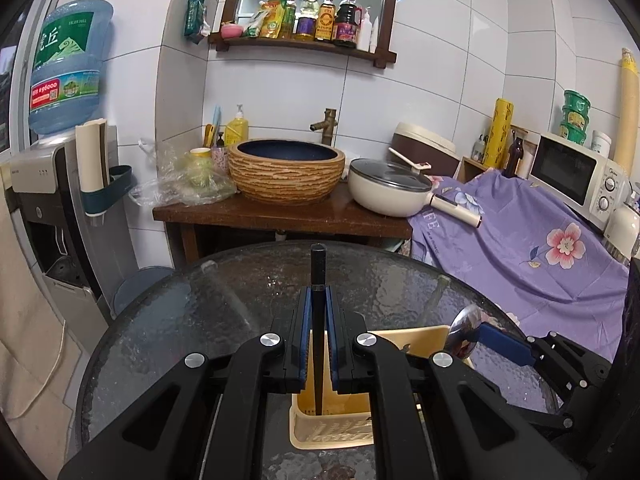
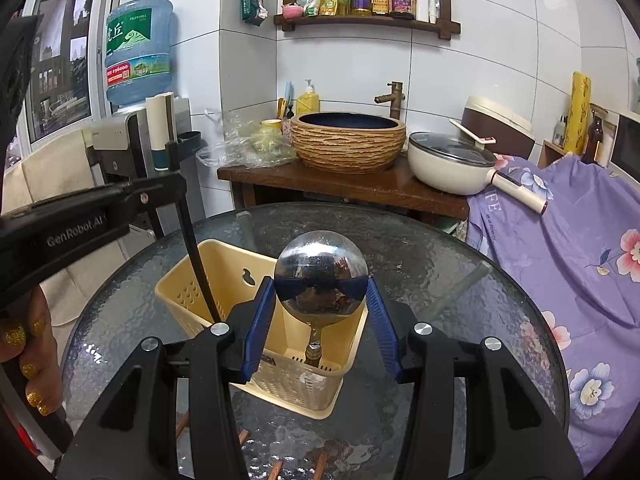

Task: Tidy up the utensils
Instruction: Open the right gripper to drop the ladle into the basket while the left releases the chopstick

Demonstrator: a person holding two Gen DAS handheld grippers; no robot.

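A cream plastic utensil basket (image 2: 188, 280) stands on the round glass table (image 2: 440, 264); it also shows in the left wrist view (image 1: 332, 432). My left gripper (image 1: 319, 300) is shut on a black chopstick (image 1: 318, 268) held upright, its lower end inside the basket. The chopstick also shows in the right wrist view (image 2: 200, 264). My right gripper (image 2: 320, 284) is shut on the bowl of a shiny steel ladle (image 2: 320, 276), whose handle points down into the basket. The ladle (image 1: 464, 332) appears at the right of the left wrist view.
Brown chopsticks (image 2: 276, 470) lie under the glass near the front edge. Behind the table are a wooden stand with a basin (image 2: 348, 140), a cream pan (image 2: 448, 164), a water dispenser (image 1: 48, 172) at left and a purple floral cloth (image 1: 520, 236) at right.
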